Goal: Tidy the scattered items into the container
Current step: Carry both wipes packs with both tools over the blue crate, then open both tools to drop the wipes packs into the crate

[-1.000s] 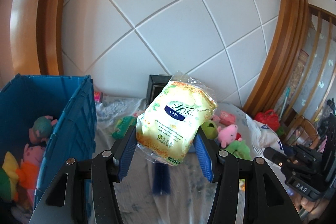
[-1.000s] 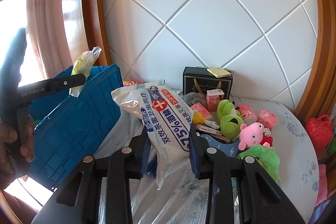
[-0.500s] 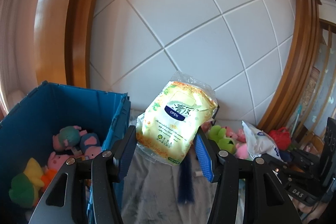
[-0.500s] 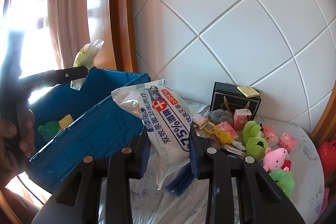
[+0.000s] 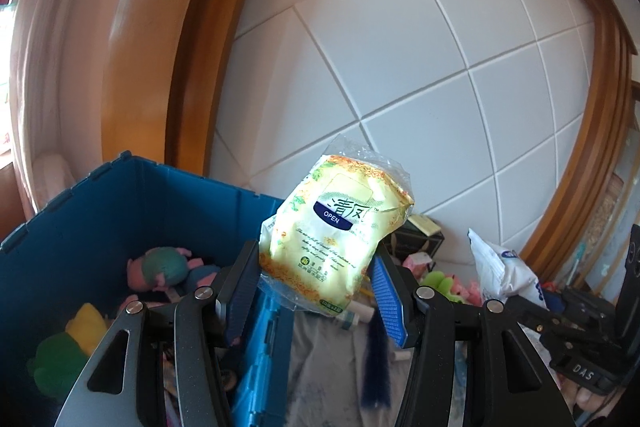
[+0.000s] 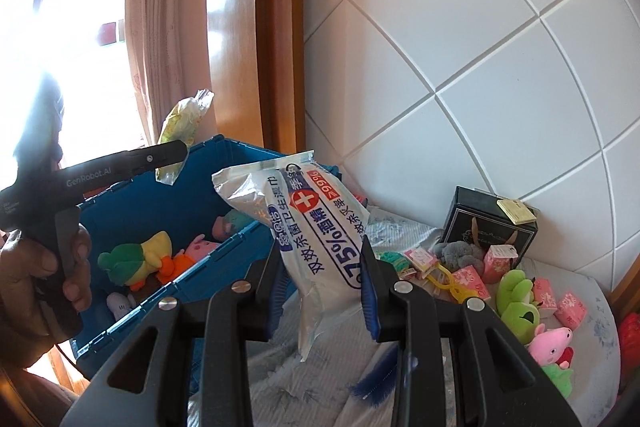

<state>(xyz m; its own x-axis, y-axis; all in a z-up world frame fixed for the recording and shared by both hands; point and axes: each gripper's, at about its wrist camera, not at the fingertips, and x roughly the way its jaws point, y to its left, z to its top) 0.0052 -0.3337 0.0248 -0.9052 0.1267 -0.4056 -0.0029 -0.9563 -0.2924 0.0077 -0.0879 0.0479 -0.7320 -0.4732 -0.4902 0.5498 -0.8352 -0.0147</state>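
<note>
"OPEN" — yellow pack [image 5: 332, 247]; "75%" — white pack [image 6: 320, 235].

Blown-out window [image 6: 60, 67] glare, fisheye warping.

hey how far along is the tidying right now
Done: several plush toys lie in the blue crate. In hand: the left gripper holds a yellow tissue pack, the right gripper a white wipes pack. Left: pink boxes, plush frog and pig.
</note>
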